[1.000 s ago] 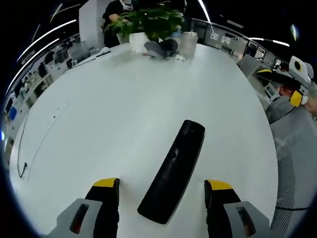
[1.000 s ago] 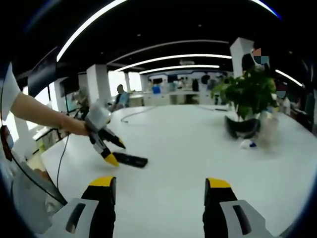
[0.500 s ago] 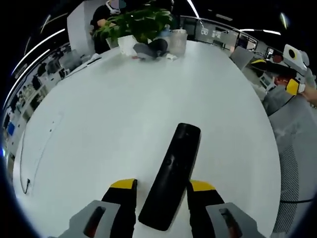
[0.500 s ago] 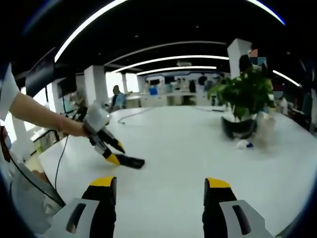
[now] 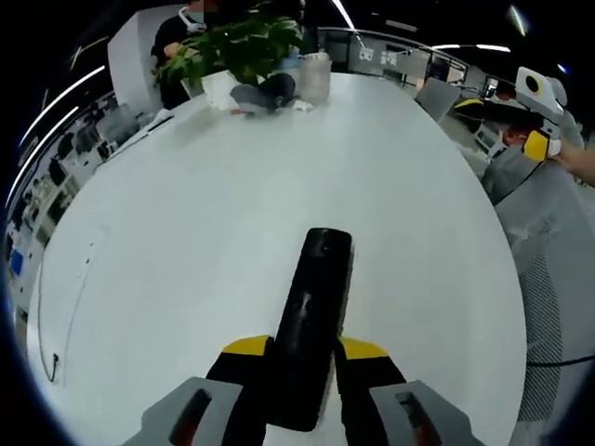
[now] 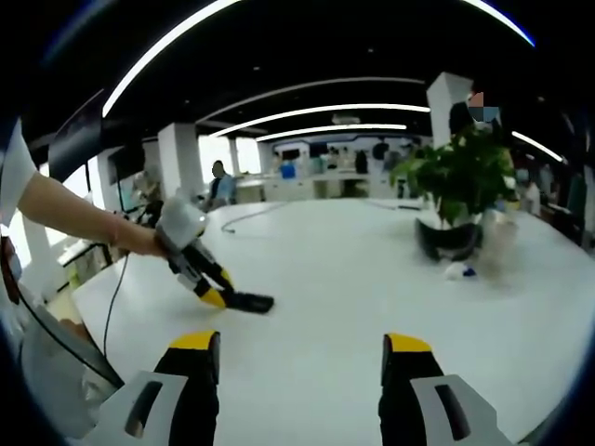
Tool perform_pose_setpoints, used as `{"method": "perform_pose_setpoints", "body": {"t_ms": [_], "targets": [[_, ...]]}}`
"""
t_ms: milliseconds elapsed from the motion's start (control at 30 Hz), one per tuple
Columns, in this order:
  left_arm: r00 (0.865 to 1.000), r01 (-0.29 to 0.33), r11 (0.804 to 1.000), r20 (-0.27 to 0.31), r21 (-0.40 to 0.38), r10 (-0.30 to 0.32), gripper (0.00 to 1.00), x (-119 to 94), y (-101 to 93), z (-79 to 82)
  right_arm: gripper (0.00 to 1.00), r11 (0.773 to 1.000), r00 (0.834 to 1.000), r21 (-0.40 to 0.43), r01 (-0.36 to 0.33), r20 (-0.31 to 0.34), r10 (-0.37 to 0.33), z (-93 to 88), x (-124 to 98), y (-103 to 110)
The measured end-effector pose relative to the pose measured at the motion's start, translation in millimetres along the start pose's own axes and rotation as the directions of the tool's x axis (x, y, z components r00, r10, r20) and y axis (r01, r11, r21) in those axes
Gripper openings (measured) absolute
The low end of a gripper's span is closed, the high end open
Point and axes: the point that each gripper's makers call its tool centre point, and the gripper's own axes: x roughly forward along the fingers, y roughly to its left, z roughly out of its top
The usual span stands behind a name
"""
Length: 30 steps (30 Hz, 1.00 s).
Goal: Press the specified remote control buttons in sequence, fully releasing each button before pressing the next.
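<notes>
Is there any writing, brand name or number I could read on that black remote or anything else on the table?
None can be read.
Remote control: plain black surface, no legible labels; any button markings are too blurred.
Items beside the potted plant: too small and blurred to read.

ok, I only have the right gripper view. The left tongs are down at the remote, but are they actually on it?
Observer: Yes. In the left gripper view both yellow tips of the left tongs press against the sides of the remote.
Operator: Which end?
Observer: The near end. The rest of the remote sticks out straight ahead, roughly toward the plant at the far side of the table.
Operator: Where do my right tongs sit relative to that?
Observer: The right tongs are open. In the left gripper view they are held up past the table's edge, off to the remote's right.
</notes>
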Motion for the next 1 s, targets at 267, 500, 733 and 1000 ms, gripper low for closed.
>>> {"method": "perform_pose_setpoints", "body": {"t_ms": [267, 500, 733, 1000], "targets": [[1.000, 0.017, 1.000, -0.012, 0.015, -0.017, 0.24, -2.1, -4.8, -2.4, 0.69, 1.000, 1.000, -0.003, -0.002, -0.001, 0.002, -0.1, 0.2, 0.6], [0.999, 0.019, 0.999, -0.026, 0.030, -0.018, 0.24, -2.9, -7.4, -4.2, 0.69, 1.000, 1.000, -0.005, -0.004, -0.002, 0.004, 0.1, 0.7, 1.2], [0.999, 0.030, 0.999, -0.037, 0.042, -0.028, 0.24, -5.1, -12.6, -6.9, 0.69, 1.000, 1.000, -0.008, -0.009, -0.004, 0.008, 0.2, 1.1, 2.1], [0.998, 0.035, 0.998, -0.047, 0.052, -0.033, 0.24, -6.5, -16.8, -8.6, 0.69, 1.000, 1.000, -0.003, -0.002, 0.001, 0.002, 0.6, 0.5, 0.6]]}}
